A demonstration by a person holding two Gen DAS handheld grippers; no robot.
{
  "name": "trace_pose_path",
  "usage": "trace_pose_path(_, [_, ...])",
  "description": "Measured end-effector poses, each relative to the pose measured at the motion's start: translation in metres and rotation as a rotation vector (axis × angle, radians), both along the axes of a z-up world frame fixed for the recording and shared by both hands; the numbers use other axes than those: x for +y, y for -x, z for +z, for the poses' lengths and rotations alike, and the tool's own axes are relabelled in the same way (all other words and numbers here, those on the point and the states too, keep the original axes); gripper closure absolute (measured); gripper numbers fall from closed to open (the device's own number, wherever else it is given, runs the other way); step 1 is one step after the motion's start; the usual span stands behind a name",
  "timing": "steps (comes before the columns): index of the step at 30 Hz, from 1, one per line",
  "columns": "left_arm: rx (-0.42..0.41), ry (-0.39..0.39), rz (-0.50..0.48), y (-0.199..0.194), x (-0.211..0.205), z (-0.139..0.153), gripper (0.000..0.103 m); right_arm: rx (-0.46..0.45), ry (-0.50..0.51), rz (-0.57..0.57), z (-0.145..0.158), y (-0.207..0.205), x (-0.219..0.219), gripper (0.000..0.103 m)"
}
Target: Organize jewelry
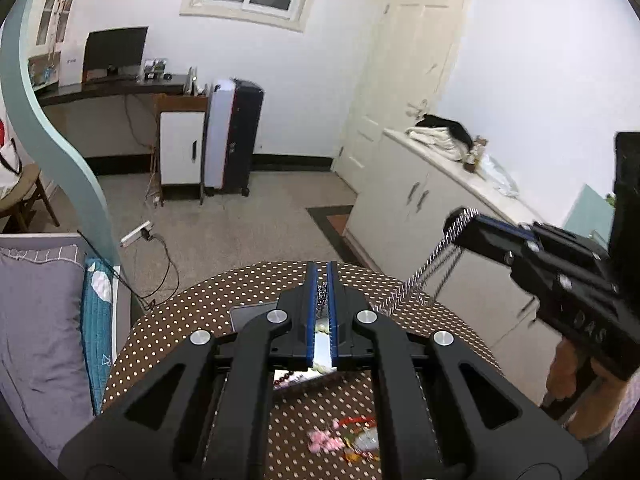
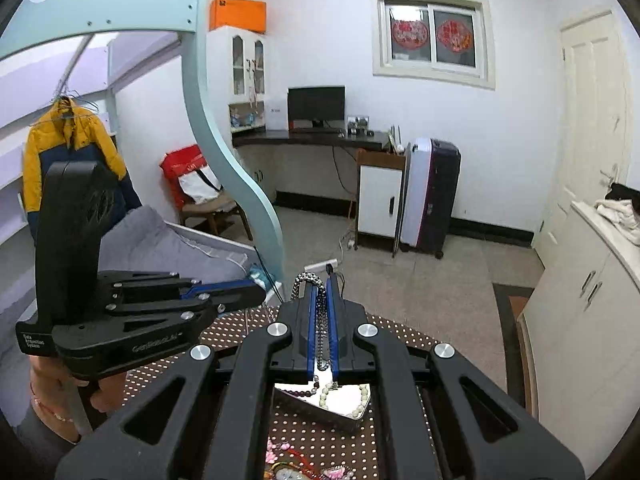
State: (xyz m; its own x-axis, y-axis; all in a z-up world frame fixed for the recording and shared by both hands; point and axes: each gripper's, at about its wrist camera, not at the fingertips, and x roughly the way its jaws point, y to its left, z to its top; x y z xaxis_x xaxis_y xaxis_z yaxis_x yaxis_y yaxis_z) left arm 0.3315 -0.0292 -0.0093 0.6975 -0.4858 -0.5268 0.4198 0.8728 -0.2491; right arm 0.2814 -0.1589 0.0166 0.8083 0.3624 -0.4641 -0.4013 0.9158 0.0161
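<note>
Currently the left claw (image 1: 323,276) is narrowed to a slim gap above the polka-dot tabletop (image 1: 192,320); dark beads show between its fingers, but contact cannot be confirmed. Below it, a mirrored tray (image 2: 352,420) near the tabletop's centre holds a pale bead bracelet (image 2: 362,398) and a dark bead strand (image 2: 298,393). Pink trinkets (image 1: 324,440) lie toward the near edge. Further right, the right claw (image 2: 320,292) grips a silver-and-dark bead necklace (image 2: 316,280), which hangs over the tray.

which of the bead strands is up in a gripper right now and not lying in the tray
The silver-and-dark bead necklace: it hangs looped from the right gripper, above the tray. The cream strand and dark red strand lie in it.
</note>
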Motion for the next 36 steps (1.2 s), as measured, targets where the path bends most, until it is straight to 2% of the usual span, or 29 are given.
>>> trace_pose_path(5, [0.089,-0.055,-0.01,-0.03,-0.013,-0.035,0.098,0.097,0.01,-0.013,-0.04,-0.025,-0.002,0.099])
trace_pose_path(12, [0.207,-0.14,-0.052,-0.043,-0.023,-0.084,0.097,0.239,0.045,-0.02,-0.09,-0.037,-0.003,0.099])
trace_pose_path(15, [0.222,-0.175,-0.062,-0.041,-0.026,-0.093,0.097,0.267,0.051,-0.028,-0.099,-0.036,-0.004,0.096])
trace_pose_path(17, [0.233,-0.192,-0.074,-0.037,-0.026,-0.096,0.097,0.29,0.052,-0.037,-0.102,-0.033,-0.006,0.088])
trace_pose_path(19, [0.229,-0.204,-0.072,-0.031,-0.025,-0.096,0.097,0.285,0.05,-0.045,-0.101,-0.029,-0.009,0.082])
trace_pose_path(24, [0.197,-0.232,-0.079,-0.007,-0.021,-0.094,0.096,0.255,0.039,-0.053,-0.092,-0.004,-0.017,0.073])
trace_pose_path(25, [0.178,-0.236,-0.074,0.0,-0.019,-0.094,0.092,0.248,0.037,-0.053,-0.091,0.004,-0.019,0.071])
trace_pose_path(26, [0.179,-0.237,-0.075,0.005,-0.016,-0.095,0.073,0.244,0.038,-0.05,-0.091,0.012,-0.02,0.071])
trace_pose_path(27, [0.164,-0.228,-0.065,0.012,-0.012,-0.094,0.044,0.241,0.04,-0.05,-0.093,0.02,-0.021,0.07])
trace_pose_path(28, [0.152,-0.227,-0.041,0.017,-0.009,-0.092,0.036,0.239,0.043,-0.052,-0.094,0.025,-0.022,0.07])
trace_pose_path(30, [0.102,-0.224,-0.031,0.034,-0.005,-0.087,0.036,0.237,0.051,-0.053,-0.1,0.037,-0.024,0.07])
trace_pose_path(36, [0.021,-0.194,-0.017,0.069,0.003,-0.078,0.036,0.258,0.039,-0.055,-0.117,0.064,-0.032,0.069])
